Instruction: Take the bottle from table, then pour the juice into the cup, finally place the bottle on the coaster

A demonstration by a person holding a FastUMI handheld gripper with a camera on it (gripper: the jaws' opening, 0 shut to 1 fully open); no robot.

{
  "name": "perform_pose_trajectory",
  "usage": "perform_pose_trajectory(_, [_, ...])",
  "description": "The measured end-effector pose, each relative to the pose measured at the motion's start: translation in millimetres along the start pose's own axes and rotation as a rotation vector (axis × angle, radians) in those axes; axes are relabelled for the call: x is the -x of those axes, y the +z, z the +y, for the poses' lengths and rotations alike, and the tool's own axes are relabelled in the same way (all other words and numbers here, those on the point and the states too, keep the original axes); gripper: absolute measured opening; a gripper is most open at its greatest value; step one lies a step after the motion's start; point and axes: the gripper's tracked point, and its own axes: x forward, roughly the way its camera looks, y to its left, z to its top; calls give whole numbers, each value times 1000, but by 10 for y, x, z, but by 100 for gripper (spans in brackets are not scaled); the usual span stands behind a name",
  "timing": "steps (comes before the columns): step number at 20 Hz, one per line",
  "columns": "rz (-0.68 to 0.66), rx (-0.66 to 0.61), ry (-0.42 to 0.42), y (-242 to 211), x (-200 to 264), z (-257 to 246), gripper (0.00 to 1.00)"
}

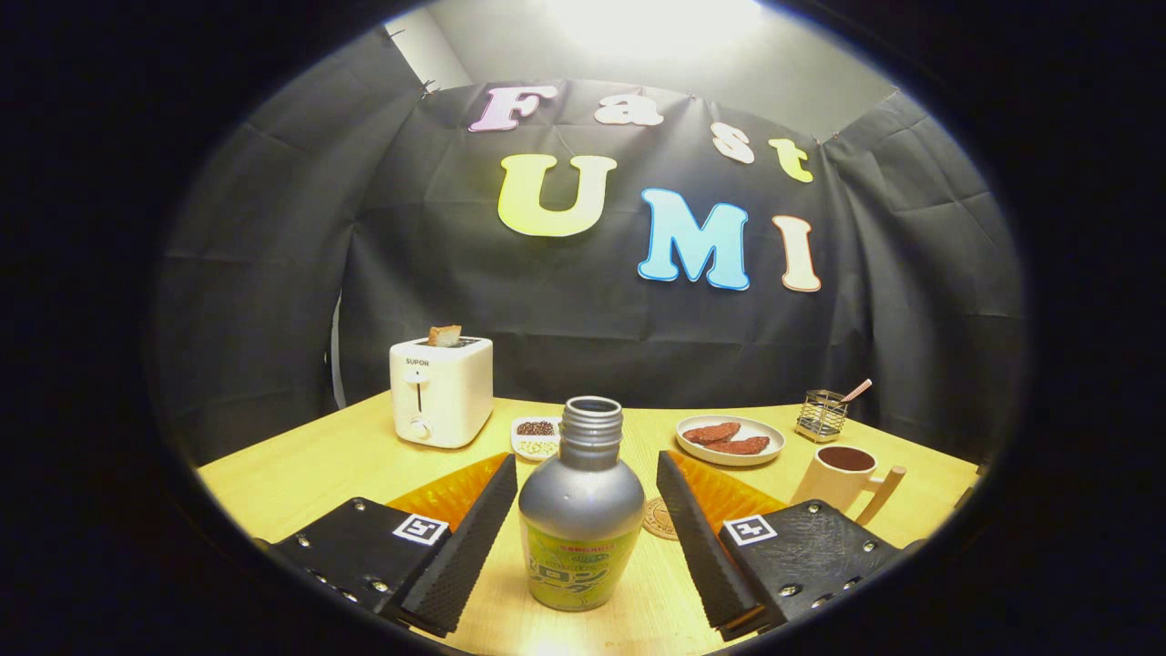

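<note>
Bottle (581, 510), one, capless, stands upright on the table (301, 465) between the gripper (586, 490) fingers, which are spread wide, touching nothing. One coaster (658, 517) lies just right of it; one cup (843, 477) farther right; one toaster (441, 390) far left; two dishes behind.

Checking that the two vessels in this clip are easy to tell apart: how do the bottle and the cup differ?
The bottle is grey metal with a narrow neck; the cup is pale, wide-mouthed, with a side handle. The bottle stands between the fingers of the open gripper, untouched; the cup stands beyond the right finger. The bottle bears a green label; the cup is plain and holds something dark. Both stand upright on the table, uncapped.
</note>
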Motion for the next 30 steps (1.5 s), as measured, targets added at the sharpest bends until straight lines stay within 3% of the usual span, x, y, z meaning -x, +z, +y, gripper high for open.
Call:
perform_pose_trajectory(13, [-6, -10, 32, -225, -115, 84, 94])
perform_pose_trajectory(15, [-11, -21, 37, -227, -143, 69, 83])
perform_pose_trajectory(18, [-14, -55, 46, -239, -135, 71, 81])
perform_pose_trajectory(24, [-11, -73, 21, -124, -108, -69, 78])
perform_pose_trajectory(30, [-40, -170, 11, 111, -207, -364, 78])
